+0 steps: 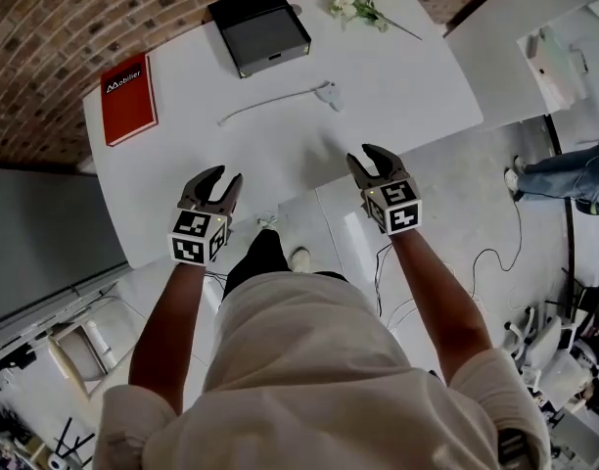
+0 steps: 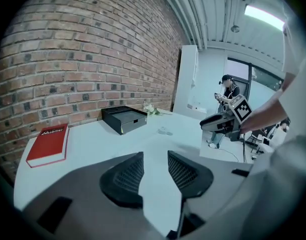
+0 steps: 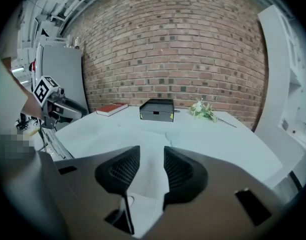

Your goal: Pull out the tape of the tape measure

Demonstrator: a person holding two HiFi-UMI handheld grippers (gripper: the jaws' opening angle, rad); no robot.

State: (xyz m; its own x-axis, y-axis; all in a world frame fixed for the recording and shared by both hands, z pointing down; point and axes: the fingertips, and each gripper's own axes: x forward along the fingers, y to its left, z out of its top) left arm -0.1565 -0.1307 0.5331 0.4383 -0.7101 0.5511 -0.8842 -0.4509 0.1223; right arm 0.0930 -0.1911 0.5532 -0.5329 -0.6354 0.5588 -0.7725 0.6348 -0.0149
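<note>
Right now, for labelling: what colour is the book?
The book is red, clearest in the head view.

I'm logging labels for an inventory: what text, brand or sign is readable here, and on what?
"Mobilier": white print on the cover of the red book.
Left gripper and right gripper: only black-and-white square markers, no words.
Black box: no print legible.

Surface: white bench (image 1: 407, 96)
Left edge: red book (image 1: 129, 98)
Far edge: black box (image 1: 259, 27), flowers (image 1: 356, 6)
Middle: tape measure (image 1: 328, 93), tape extended
</note>
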